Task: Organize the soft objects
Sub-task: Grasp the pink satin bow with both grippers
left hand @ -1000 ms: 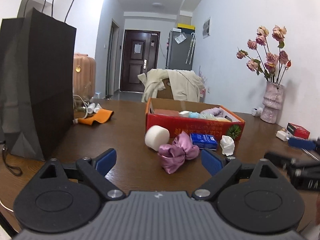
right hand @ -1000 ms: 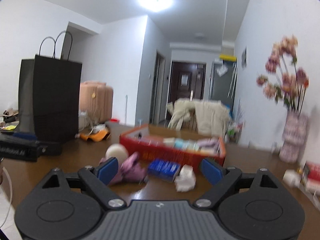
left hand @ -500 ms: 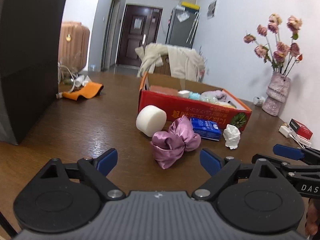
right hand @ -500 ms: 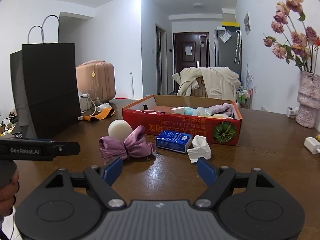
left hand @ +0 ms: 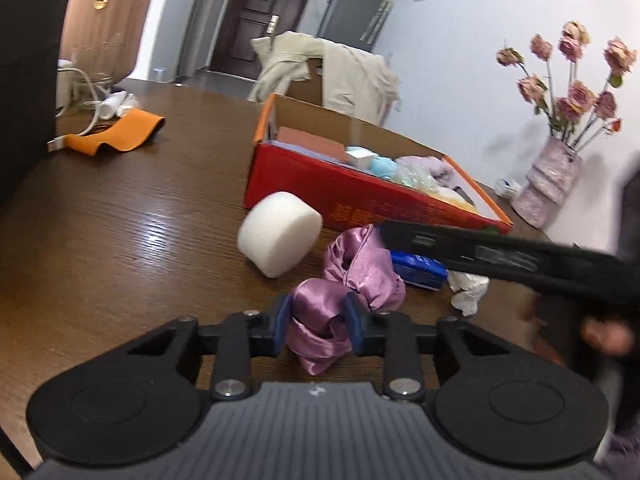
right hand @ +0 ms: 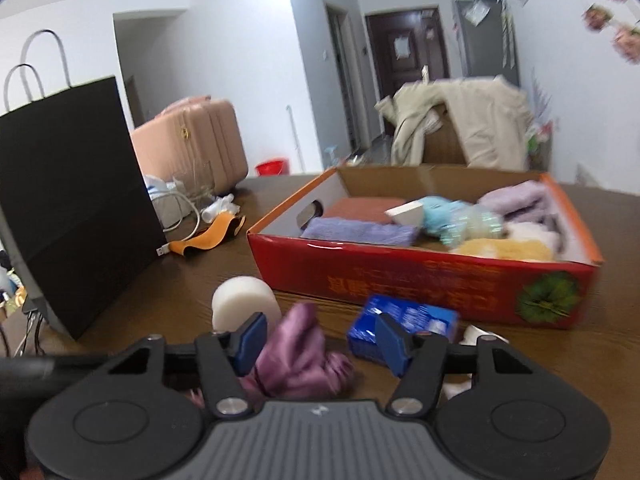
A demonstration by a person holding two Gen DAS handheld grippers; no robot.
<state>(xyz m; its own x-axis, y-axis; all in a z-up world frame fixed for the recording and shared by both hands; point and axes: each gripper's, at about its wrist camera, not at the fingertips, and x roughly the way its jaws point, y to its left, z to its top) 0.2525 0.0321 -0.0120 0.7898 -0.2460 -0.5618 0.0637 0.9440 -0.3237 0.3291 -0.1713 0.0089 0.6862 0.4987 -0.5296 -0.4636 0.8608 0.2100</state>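
The crumpled purple satin cloth (left hand: 344, 304) lies on the brown wooden table (left hand: 120, 240), pinched between the just-closing blue pads of the left hand-held gripper (left hand: 319, 326). The right hand-held gripper (right hand: 320, 338), also closing, stands half-open over its far end, not pressing.

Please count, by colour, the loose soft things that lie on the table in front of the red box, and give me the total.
White: 2, the foam cylinder and the crumpled tissue
Purple: 1, the satin scrunchie
Blue: 1, the tissue pack
Total: 4
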